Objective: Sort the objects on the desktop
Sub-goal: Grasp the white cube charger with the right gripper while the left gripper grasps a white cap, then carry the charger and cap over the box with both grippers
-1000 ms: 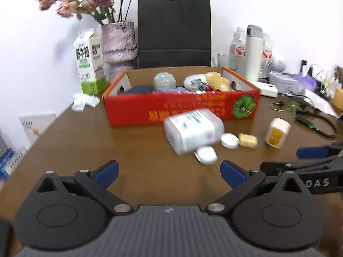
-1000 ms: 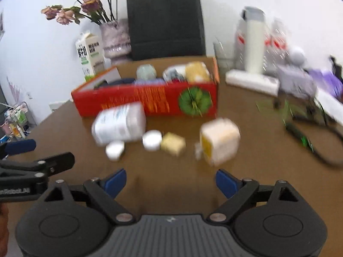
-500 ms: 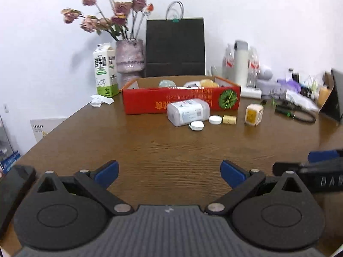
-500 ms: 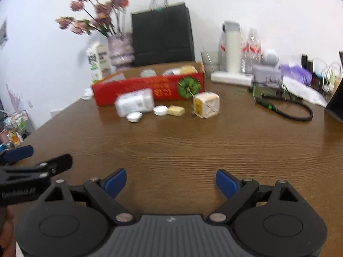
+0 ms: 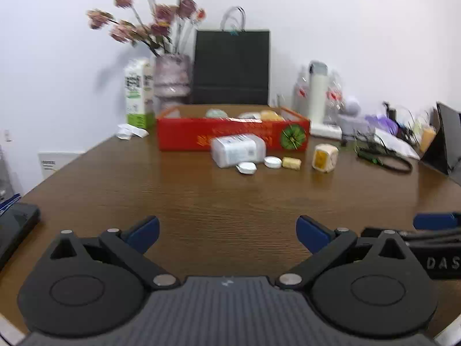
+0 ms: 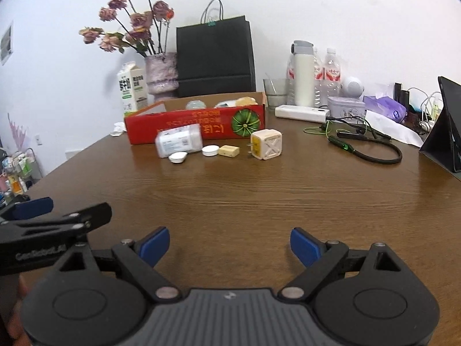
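Holding the left gripper (image 5: 227, 232) wide apart and empty over the brown wood-grain tabletop (image 5: 201, 201), blue pads gripping nothing. Keeping the right gripper (image 6: 229, 243) spread just as wide, also empty, and unchanged from a second ago.

Sitting much farther from the clutter than a second ago: seeing the red cardboard box with the green pumpkin print (image 6: 198, 128) and the items in front of it shrunk toward 12 o'clock, with a broad stretch of bare wood now lying between the fingers and them. Showing hardly any change since half a second ago.

Lying on its side against the box front, at 12 o'clock in the left view: the white rectangular plastic packet (image 5: 237, 150). Resting just beside it toward 3 o'clock: two small white round caps (image 6: 210, 150), a pale yellow block (image 6: 229, 151), then the cream-and-yellow cube-shaped plug adapter (image 6: 266, 144).

Showing the other gripper at 3 o'clock in the left view, at 9 o'clock in the right.
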Demonstrator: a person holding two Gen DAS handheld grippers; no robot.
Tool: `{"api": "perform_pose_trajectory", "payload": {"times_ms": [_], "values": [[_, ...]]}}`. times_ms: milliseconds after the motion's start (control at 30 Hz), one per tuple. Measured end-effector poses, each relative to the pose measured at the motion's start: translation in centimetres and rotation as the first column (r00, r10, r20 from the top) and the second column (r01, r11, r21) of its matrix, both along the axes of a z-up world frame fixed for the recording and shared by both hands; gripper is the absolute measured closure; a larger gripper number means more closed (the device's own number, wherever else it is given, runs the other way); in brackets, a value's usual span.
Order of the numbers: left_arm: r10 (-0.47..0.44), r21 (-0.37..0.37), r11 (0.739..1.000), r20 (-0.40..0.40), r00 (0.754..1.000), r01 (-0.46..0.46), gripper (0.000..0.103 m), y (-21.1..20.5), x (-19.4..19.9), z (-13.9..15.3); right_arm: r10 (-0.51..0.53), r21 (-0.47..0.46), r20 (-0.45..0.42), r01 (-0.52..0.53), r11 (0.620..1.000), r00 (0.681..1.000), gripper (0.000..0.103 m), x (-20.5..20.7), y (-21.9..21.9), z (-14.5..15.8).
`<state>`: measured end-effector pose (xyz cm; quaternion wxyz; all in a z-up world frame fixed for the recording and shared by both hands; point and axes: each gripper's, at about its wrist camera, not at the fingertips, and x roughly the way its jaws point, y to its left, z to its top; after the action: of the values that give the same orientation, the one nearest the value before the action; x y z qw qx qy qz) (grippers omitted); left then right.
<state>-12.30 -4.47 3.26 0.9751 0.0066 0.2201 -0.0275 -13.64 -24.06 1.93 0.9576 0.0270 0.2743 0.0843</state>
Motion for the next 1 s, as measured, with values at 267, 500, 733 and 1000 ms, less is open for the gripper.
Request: {"api": "perform_pose_trajectory", "payload": {"times_ms": [267, 500, 733, 1000], "values": [[-0.091, -0.097, 0.992, -0.098, 0.991, 0.081, 0.03, 0.7, 8.4, 1.1, -0.014, 0.012, -0.018, 0.014, 1.0, 1.0, 0.02, 6.6, -1.5, 0.4], [-0.113, -0.056, 0.993, -0.178, 0.977, 0.105, 0.038, -1.0, 16.8, -0.5, -0.015, 0.054, -0.043, 0.017, 0.998, 0.999, 0.023, 15.3, -3.6, 0.3], [-0.091, -0.087, 0.994, -0.216, 0.972, 0.073, 0.051, -1.2, 19.9, -1.5, 0.011, 0.064, -0.074, -0.007, 0.998, 0.997, 0.023, 22.0, -2.7, -0.8], [-0.102, -0.05, 0.994, -0.199, 0.975, 0.093, 0.076, -2.0, 20.1, -1.5, -0.023, 0.017, -0.105, 0.025, 1.0, 0.994, 0.044, 24.1, -1.8, -1.7]]}}
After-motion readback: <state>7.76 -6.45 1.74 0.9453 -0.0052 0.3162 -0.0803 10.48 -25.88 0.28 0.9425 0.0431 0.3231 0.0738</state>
